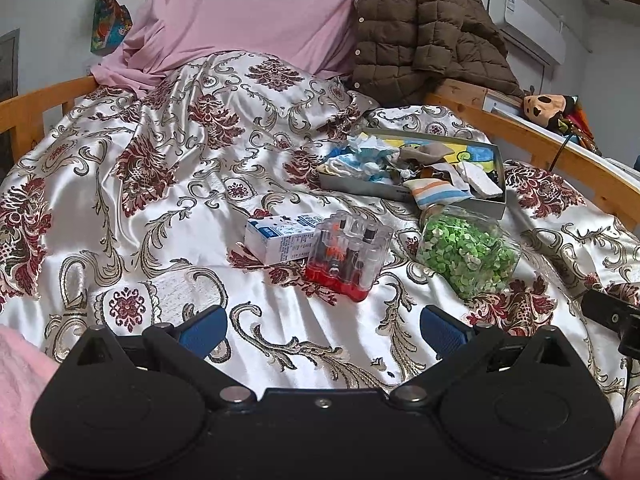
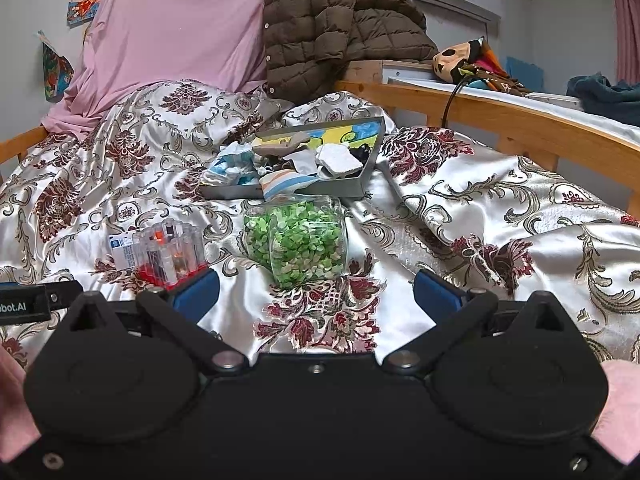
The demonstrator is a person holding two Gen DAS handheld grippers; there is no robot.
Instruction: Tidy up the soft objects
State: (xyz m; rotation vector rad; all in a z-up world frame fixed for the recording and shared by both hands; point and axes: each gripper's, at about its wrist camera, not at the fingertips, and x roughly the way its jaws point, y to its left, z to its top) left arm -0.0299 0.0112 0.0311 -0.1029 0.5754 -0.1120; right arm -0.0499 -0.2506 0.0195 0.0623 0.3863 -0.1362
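While jaws gape, box lies crosswise.

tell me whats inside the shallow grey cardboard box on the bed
The shallow grey cardboard box holds a jumble of small cloths: a white textured cloth, a striped one spilling over its front edge, and blue-white ones. They cover most of its colourful bottom.

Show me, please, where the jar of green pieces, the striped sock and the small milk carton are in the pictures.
jar of green pieces (image 2: 298,240): right wrist view, on its clear side wall.
striped sock (image 2: 285,184): right wrist view, on the part hanging over the tray's front edge.
milk carton (image 1: 280,236): left wrist view, on its printed side.
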